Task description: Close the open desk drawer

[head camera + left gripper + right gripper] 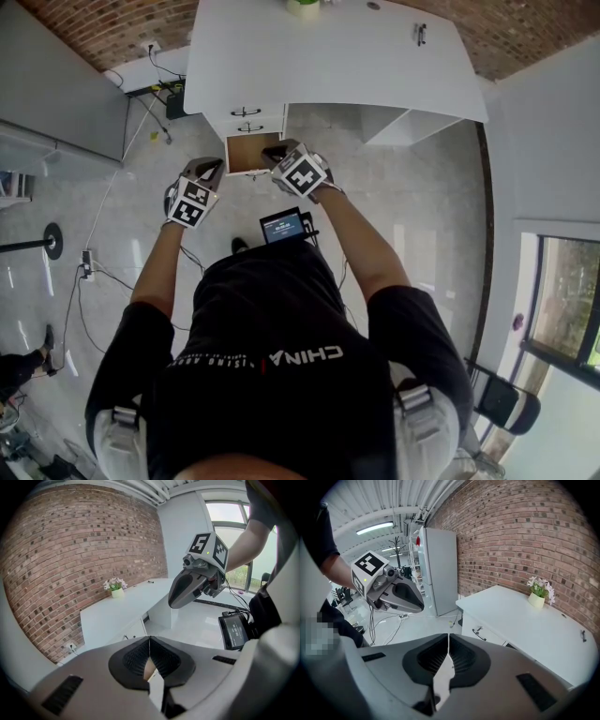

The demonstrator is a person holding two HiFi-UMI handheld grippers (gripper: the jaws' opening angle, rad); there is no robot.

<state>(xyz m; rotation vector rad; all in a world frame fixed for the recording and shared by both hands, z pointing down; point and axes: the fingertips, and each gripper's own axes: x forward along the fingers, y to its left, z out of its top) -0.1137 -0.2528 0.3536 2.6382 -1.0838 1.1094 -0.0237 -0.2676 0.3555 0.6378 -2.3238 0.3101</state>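
- Head view is showing the left gripper (212, 169) just beside the left front corner of the open drawer (248, 152). It is sitting a little nearer to the person than the drawer front, and contact with it cannot be made out.
- In the left gripper view, the left gripper (150, 648) is keeping its two jaws pressed together at the tips. It is gripping nothing, and only a brown sliver of the drawer (149, 670) is showing below the pads.
- The drawer is standing pulled out from the left pedestal of the white desk (319, 56), below the two upper drawers (247, 119), which are looking shut. Its brown bottom is lying open to the camera and is looking bare.
- The right gripper (277, 153) is reaching to the right front corner of the drawer. Its tip is overlapping the front edge there, but whether it is really pressing on it cannot be told.
- In the right gripper view, the right gripper (449, 644) is also holding its jaws shut against each other with nothing between them. The desk top with the flower pot (539, 595) is lying ahead of it.
- As a judgement, the task is only beginning:
  - Both grippers are placed at the drawer front, so the approach seems done.
  - The drawer is not yet pushed in by any amount that can be seen.
  - The whole push is remaining, until the drawer front is coming flush with the fronts above it.
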